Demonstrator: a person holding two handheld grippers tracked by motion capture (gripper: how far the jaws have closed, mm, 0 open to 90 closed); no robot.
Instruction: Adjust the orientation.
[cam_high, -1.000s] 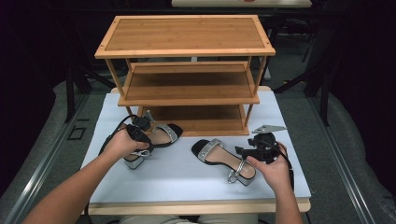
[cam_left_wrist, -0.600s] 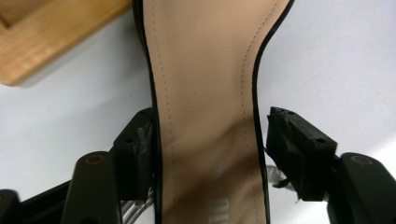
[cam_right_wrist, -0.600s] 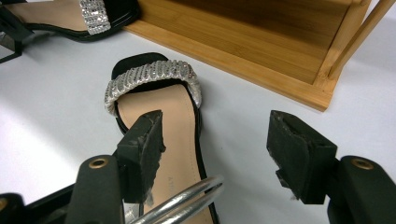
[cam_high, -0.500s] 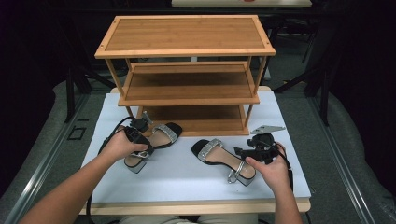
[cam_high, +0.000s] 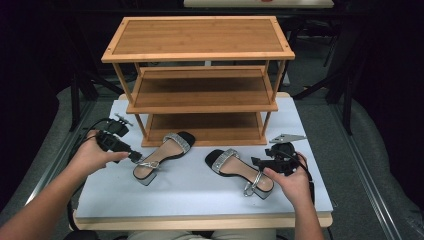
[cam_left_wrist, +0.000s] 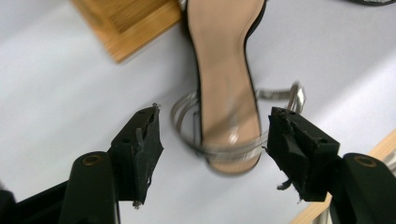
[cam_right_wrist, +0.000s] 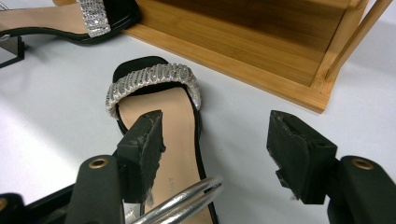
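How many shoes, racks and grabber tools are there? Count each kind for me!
Strappy sandals: 2, the left sandal and the right sandal
Wooden shoe racks: 1, the rack
Grippers: 2, the left gripper and the right gripper
Total: 5

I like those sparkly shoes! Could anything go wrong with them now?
Maybe. The left sandal has its toe on the rack's bottom shelf and its heel on the table, so a nudge might slide it off. The left gripper, just opened, might snag its thin ankle strap.
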